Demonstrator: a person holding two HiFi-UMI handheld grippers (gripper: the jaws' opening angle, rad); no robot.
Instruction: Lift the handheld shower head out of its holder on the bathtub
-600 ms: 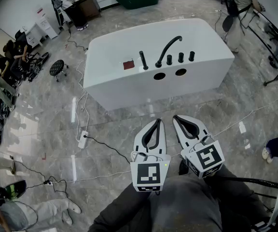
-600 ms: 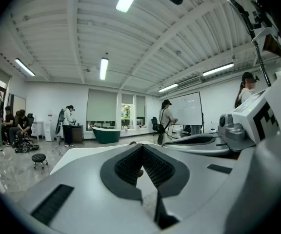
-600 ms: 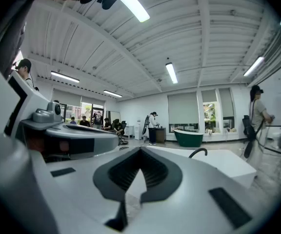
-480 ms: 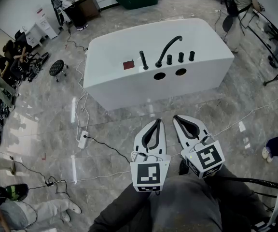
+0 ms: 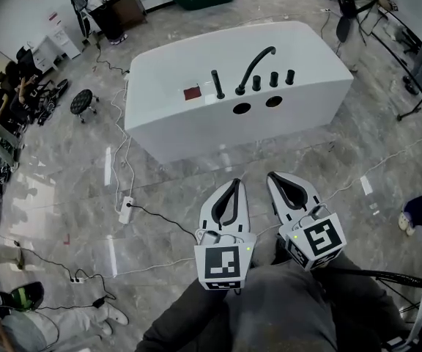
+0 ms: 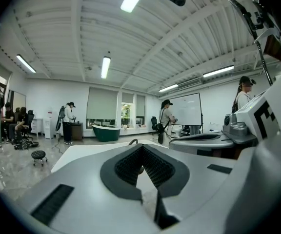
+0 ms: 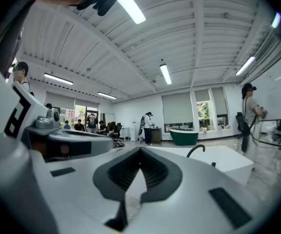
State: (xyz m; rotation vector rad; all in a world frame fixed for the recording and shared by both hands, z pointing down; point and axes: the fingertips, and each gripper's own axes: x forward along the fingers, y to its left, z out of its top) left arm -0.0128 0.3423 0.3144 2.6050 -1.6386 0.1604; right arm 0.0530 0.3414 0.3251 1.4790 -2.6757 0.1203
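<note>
Marble floor (image 5: 86, 160) is lying open ahead, with a cable (image 5: 168, 223) trailing at lower left. Low in frame, the left claw (image 5: 233, 184) and right claw (image 5: 273, 177) are hovering pressed together, empty. Well beyond them, at upper centre, the handheld shower head (image 5: 217, 84) is standing upright on the bathtub (image 5: 167, 134), seemingly nearer the left claw, with the spout (image 5: 255, 66) just to its right.

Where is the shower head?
In the head view, the shower head stands on the white bathtub, between the red square and the curved black spout.
</note>
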